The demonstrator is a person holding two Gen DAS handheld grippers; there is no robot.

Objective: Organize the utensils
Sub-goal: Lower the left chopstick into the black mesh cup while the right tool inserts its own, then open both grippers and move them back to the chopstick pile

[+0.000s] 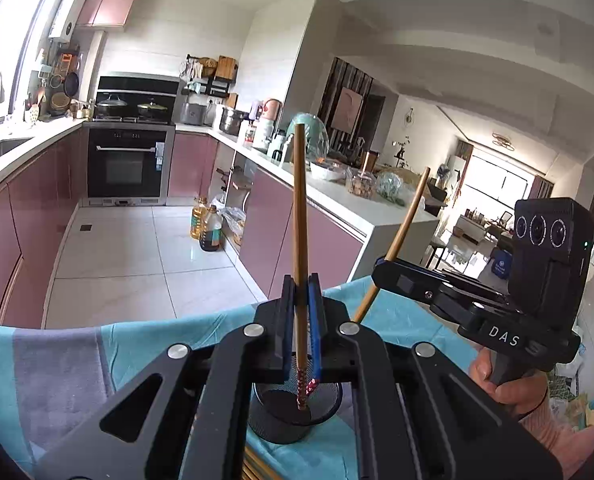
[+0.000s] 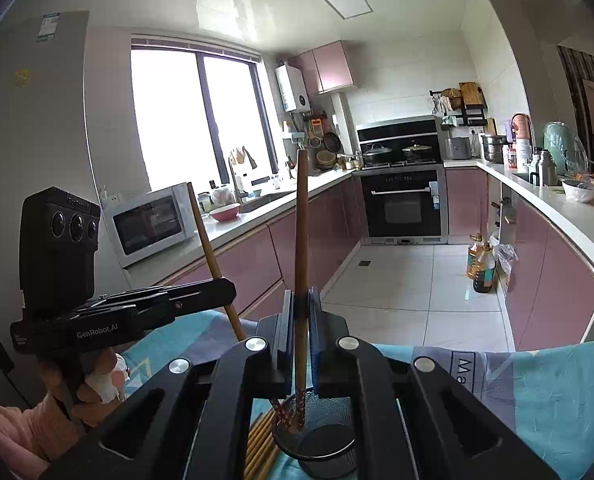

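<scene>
Nearest the left wrist camera, the left gripper (image 1: 302,320) has its jaws clamped on a single wooden chopstick (image 1: 300,216), held close to upright with its red patterned tip hanging just over the mouth of the black mesh holder (image 1: 293,412). The right wrist camera shows the matching arrangement: the right gripper (image 2: 300,336) is clamped on a second chopstick (image 2: 301,240), its patterned end also at the rim of the mesh holder (image 2: 321,440), where one more red-tipped stick already leans. The holder lies tipped on the blue patterned cloth (image 1: 145,344), and a bundle of loose chopsticks (image 2: 261,444) rests on the cloth just to its near left. The step in hand appears to be seating each stick in the holder. To do it well, each stick should be aligned with the opening before lowering, one hand at a time, so that the two shafts do not cross. The jaws should part only when the tip is well inside the mesh; releasing early risks a stick rolling off the cloth. A tipped holder may shift under contact, so the approach should be gentle. Further off, the tiled floor (image 1: 129,256) and pink kitchen cabinets (image 2: 553,272) lie beyond the work area.
</scene>
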